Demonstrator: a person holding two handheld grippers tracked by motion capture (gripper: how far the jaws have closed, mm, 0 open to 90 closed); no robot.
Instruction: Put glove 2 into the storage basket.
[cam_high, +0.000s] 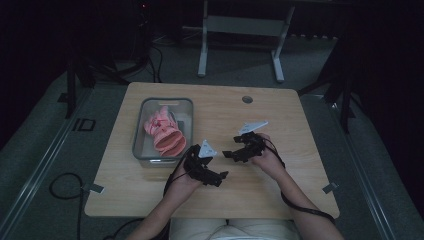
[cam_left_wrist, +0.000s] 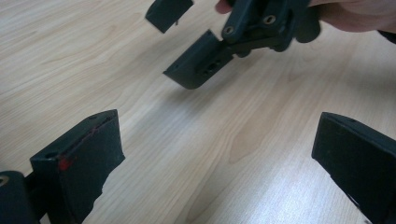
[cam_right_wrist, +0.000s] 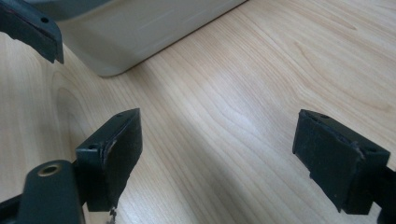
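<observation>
**Both grippers empty, the pink cloth waiting in the bin**

We start at the left, where a grey bin (cam_high: 162, 129) sits on the worktop (cam_high: 280, 120) and holds a bunched pink cloth (cam_high: 164, 134), its folds piled toward the near wall. We cannot tell whether anything lies under the cloth.

Just beside the bin's near right corner hovers our left gripper (cam_high: 207, 174), jaws spread wide and grasping nothing. To do this step well, we judge that this gripper should swing over the rim and come down onto a raised fold, so the jaws close on fabric and not on the bin wall.

Further right, our right gripper (cam_high: 239, 151) faces the left one over bare wood, jaws likewise released and empty. It looks best kept low and clear, ready to steady the bin.
</observation>
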